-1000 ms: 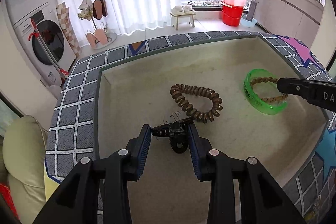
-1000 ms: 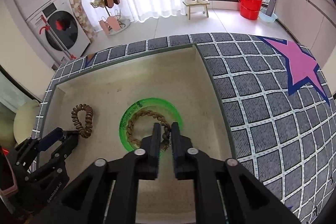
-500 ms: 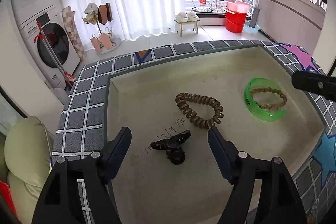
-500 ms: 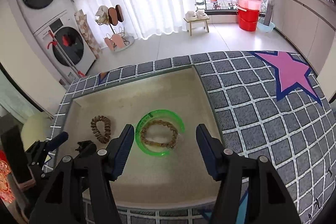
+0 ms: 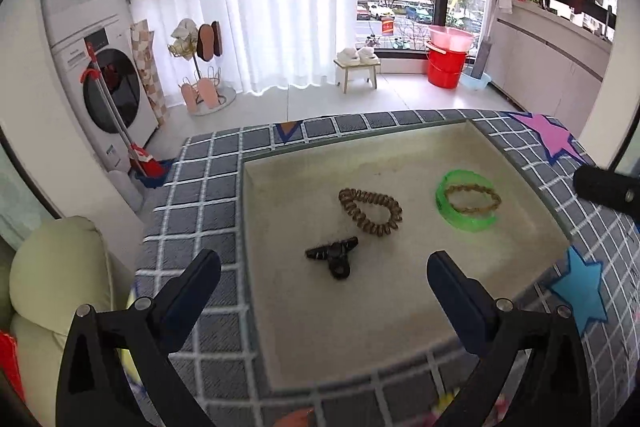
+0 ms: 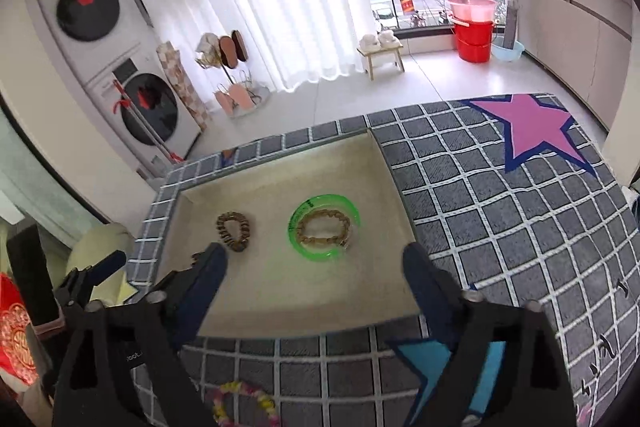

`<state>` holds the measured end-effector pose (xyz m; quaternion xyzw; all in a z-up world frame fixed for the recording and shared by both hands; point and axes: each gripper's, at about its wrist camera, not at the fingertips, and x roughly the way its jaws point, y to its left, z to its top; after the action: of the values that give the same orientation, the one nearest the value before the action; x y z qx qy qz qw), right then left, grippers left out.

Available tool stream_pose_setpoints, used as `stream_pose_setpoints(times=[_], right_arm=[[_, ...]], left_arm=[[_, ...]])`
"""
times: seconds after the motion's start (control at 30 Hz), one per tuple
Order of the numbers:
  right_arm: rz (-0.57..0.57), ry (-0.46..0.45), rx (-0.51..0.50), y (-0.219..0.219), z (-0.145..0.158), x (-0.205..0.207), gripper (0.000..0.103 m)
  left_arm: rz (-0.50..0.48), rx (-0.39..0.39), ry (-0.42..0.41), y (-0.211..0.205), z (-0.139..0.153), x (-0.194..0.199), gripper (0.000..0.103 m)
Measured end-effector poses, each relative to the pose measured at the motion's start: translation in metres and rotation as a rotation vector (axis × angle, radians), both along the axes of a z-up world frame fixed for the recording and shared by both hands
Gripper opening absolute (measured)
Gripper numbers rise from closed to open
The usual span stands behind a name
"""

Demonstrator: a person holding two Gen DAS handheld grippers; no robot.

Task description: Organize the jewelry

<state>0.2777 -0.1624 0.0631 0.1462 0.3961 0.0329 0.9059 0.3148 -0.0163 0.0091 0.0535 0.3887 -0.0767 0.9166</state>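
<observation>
A beige tray (image 5: 400, 307) is sunk into a chequered mat. On its floor lie a black hair clip (image 5: 334, 255), a brown spiral hair tie (image 5: 376, 227) and a green bangle (image 5: 442, 195) with a brown braided bracelet (image 5: 495, 198) inside it. My left gripper (image 5: 323, 261) hovers above and short of the clip, jaws opening, nothing between them. My right gripper (image 6: 314, 253) hangs above the tray's near side, before the bangle (image 6: 352, 211) and bracelet (image 6: 344, 225), jaws also opening and empty. The hair tie (image 6: 244, 231) lies left of the bangle.
The grey chequered mat (image 6: 480, 207) carries a pink star and blue stars. A pastel beaded bracelet (image 6: 264, 403) lies on the mat in front of the tray. A pale green chair (image 5: 52, 267) stands at the left. Beyond are a washer stack and red buckets.
The left gripper let go of the black clip and the right one released the braided bracelet. Both pulled back and up from the tray with their jaws spreading wide.
</observation>
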Motion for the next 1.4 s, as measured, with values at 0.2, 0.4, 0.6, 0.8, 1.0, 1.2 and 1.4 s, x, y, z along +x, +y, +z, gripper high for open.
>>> stream_pose_setpoints(times=[0.2,0.4,0.6,0.8,1.0,1.2,1.4], right_arm=[[0.009,0.008,-0.003,-0.003,0.011,-0.034,0.093],[0.043,0.086,0.008,-0.006,-0.005,-0.066,0.093],[0.035,0.169,-0.039,-0.012,-0.031,-0.094,0.093],[-0.029,0.249,-0.014,-0.021,-0.053,-0.107,0.093],[-0.084,0.291,-0.006,-0.012,-0.067,-0.101,0.078],[-0.119,0.343,-0.025,-0.001,-0.087,-0.095,0.06],[-0.123,0.331,-0.157,0.014,-0.088,-0.096,0.051]], left_arm=[[0.014,0.007,0.005,0.017,0.003,-0.038,0.103],[0.023,-0.055,0.086,0.03,-0.01,-0.071,0.103],[0.082,-0.091,0.158,0.033,-0.026,-0.099,0.103],[0.166,-0.129,0.223,0.031,-0.04,-0.114,0.103],[0.267,-0.142,0.282,0.025,-0.053,-0.115,0.103],[0.362,-0.17,0.332,0.031,-0.065,-0.111,0.103],[0.41,-0.151,0.326,0.027,-0.066,-0.112,0.103]])
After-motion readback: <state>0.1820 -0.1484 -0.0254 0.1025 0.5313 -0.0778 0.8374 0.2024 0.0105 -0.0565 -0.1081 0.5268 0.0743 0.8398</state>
